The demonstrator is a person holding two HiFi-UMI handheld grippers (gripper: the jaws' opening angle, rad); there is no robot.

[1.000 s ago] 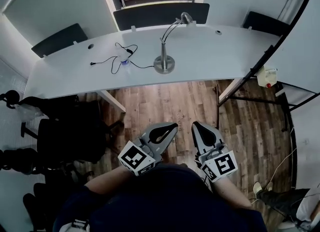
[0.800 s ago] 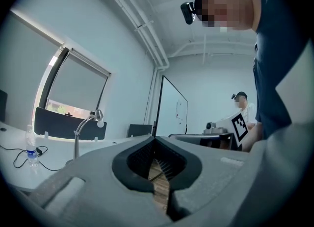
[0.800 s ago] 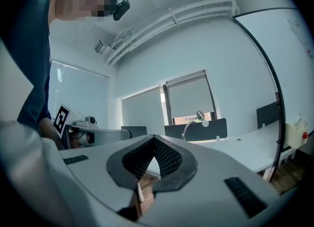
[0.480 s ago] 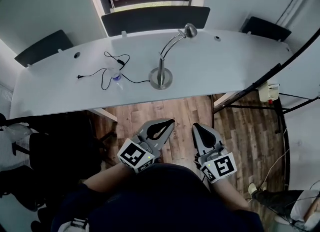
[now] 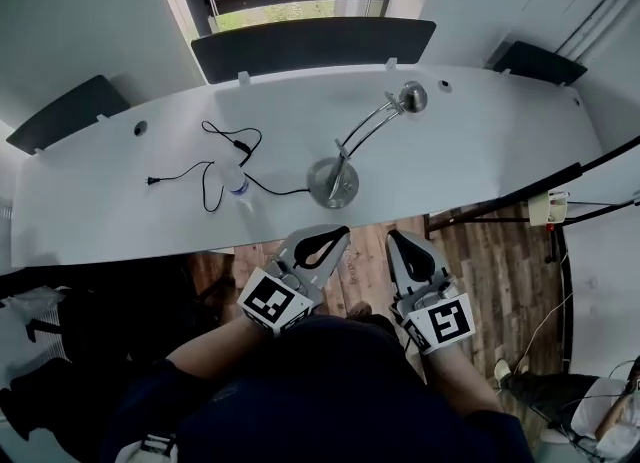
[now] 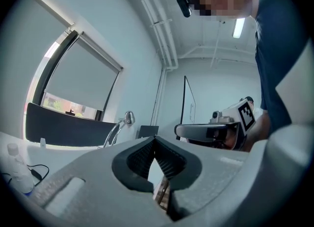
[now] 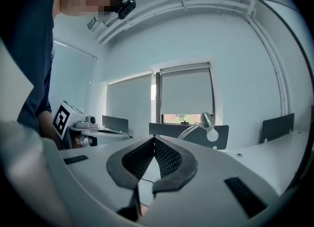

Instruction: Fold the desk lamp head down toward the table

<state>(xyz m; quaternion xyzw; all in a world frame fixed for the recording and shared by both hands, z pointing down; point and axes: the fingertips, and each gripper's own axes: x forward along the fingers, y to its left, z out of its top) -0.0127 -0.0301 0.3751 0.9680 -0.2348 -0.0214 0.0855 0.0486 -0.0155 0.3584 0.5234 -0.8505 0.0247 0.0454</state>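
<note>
Approach step, no contact yet. Left gripper (image 5: 330, 238) and right gripper (image 5: 400, 243) are both pressed together and empty, short of the table (image 5: 490, 146). Desk lamp (image 5: 333, 181) stands mid-table with its lamp head (image 5: 412, 97) raised on the curved neck. Next, I'd say: reach across, open one gripper at the head, steady the base.

Saw nothing of the base of the lamp (image 6: 128, 118) in the left gripper view, hidden behind the left tongs (image 6: 155, 141); same behind the right tongs (image 7: 154, 140) in the right gripper view. Found the desk (image 5: 480, 141) cut off at the head view's left edge. Could make out the bottle (image 5: 237, 187) there only as a small clear shape.
</note>
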